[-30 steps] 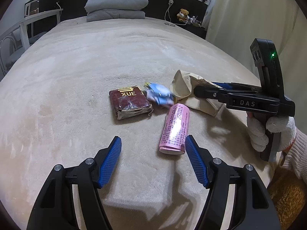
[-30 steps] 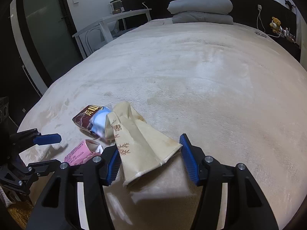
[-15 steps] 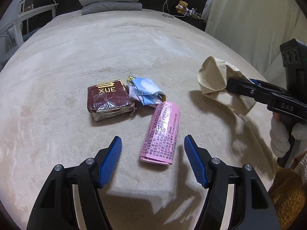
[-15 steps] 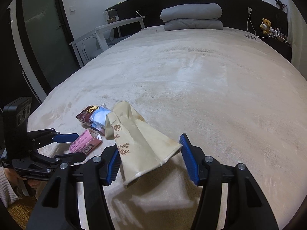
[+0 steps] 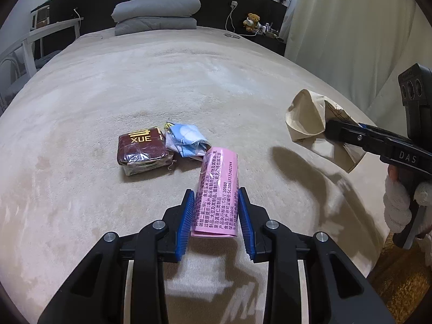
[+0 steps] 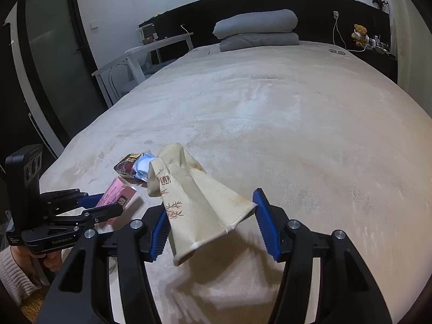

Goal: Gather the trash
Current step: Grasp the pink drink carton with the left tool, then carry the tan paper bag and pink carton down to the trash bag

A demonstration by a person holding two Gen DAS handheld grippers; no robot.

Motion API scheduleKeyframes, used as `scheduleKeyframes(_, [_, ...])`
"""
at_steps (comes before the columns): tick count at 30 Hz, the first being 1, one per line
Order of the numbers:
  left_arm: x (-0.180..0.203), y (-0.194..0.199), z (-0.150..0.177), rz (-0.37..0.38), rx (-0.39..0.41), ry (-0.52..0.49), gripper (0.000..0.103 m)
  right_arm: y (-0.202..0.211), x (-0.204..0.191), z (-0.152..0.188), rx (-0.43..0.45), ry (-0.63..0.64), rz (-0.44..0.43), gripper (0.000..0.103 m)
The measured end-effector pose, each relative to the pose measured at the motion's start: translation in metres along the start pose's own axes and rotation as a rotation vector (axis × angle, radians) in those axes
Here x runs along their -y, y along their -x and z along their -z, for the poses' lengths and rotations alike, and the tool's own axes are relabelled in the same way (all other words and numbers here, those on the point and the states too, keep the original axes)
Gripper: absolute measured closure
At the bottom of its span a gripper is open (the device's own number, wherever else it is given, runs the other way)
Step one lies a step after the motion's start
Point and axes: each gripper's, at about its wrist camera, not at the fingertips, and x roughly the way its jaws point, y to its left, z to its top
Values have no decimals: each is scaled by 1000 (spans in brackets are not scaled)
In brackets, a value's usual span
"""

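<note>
Blue pads of the left gripper point(image 5: 216, 216) are closed against both sides of the pink carton point(image 5: 217, 194), which lies on the beige bedspread point(image 5: 189, 81). Just beyond it, a maroon packet point(image 5: 143, 149) and a crumpled blue wrapper point(image 5: 186, 140) are seen touching. At the right, a flattened paper cup point(image 6: 199, 202) is held off the bedspread by the right gripper point(image 6: 213, 224), its fingers partly closed on the cup.
</note>
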Motion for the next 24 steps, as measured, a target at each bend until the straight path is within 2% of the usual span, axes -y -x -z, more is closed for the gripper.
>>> scheduleKeyframes(11, [8,48,23,0,75,28,71,29,-19,24,22,-33,0,46])
scheduleKeyframes(24, [25,86,51,1,131,28,71,87,-44,64,68,-53,-10,46])
